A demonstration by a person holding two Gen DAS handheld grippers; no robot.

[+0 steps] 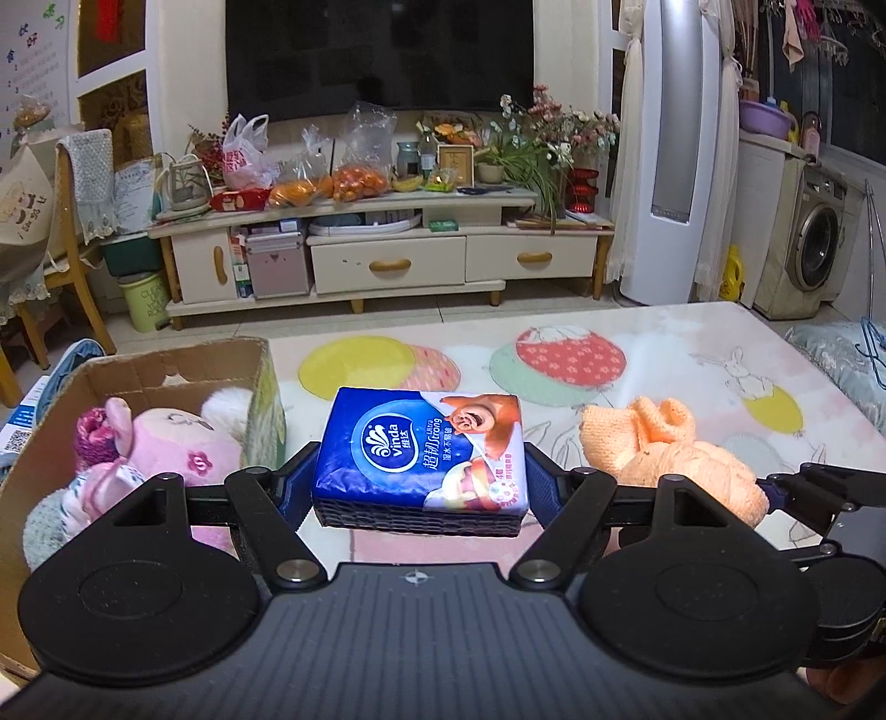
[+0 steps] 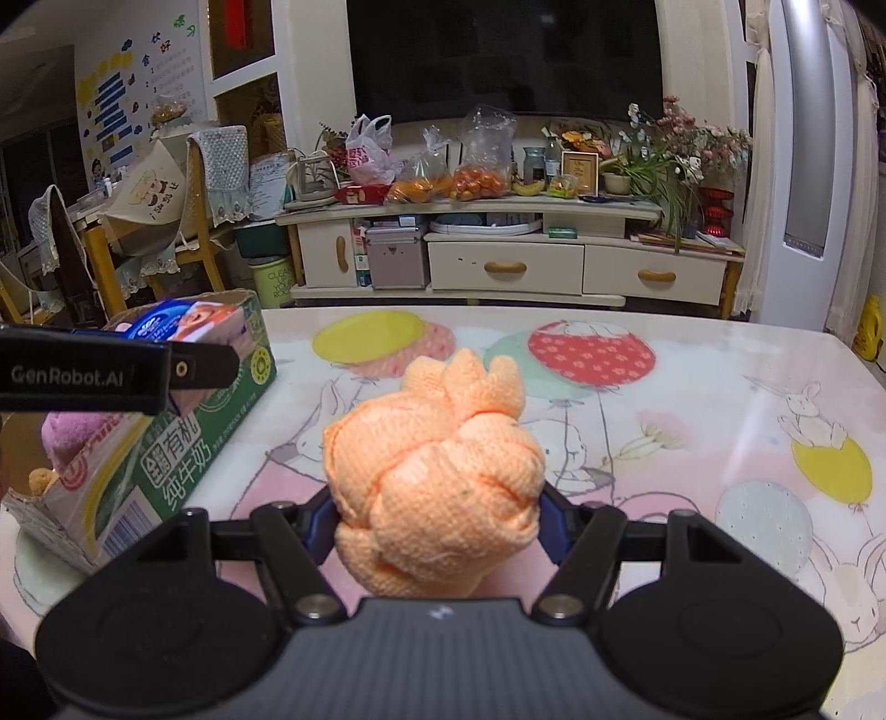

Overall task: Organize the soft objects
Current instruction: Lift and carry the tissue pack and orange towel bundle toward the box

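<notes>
The blue tissue pack [image 1: 421,451] sits clamped between the two fingers of the left tongs [image 1: 421,487], printed face up, lifted just beside the right wall of the cardboard box [image 1: 260,382]. In the right wrist view the same pack [image 2: 183,324] shows above the box's [image 2: 183,459] open top, with the left tongs' black arm crossing in front of it.

The orange knitted cloth [image 2: 437,471], bunched into a knotted ball with loose ends sticking up at the far side, is clamped between the fingers of the right tongs [image 2: 437,518]. From the left wrist view the cloth [image 1: 664,448] lies to the right of the tissue pack, near it but not touching, with the right tongs [image 1: 769,493] closed on its near end. Whether the cloth rests on the worktop or is raised just off it cannot be told.

Inside the box lie a pink plush toy [image 1: 166,443] with a flower on it, a dark pink pompom [image 1: 97,437] and something white and fluffy [image 1: 227,407] toward the far corner. The box stands at the left edge of the worktop [image 2: 692,399], which is covered by a cloth printed with balloons and rabbits.

Beyond the worktop stands a cream TV cabinet [image 1: 387,260] loaded with bags of oranges [image 1: 332,185] and flowers [image 1: 548,127], under a dark television [image 1: 382,50].
</notes>
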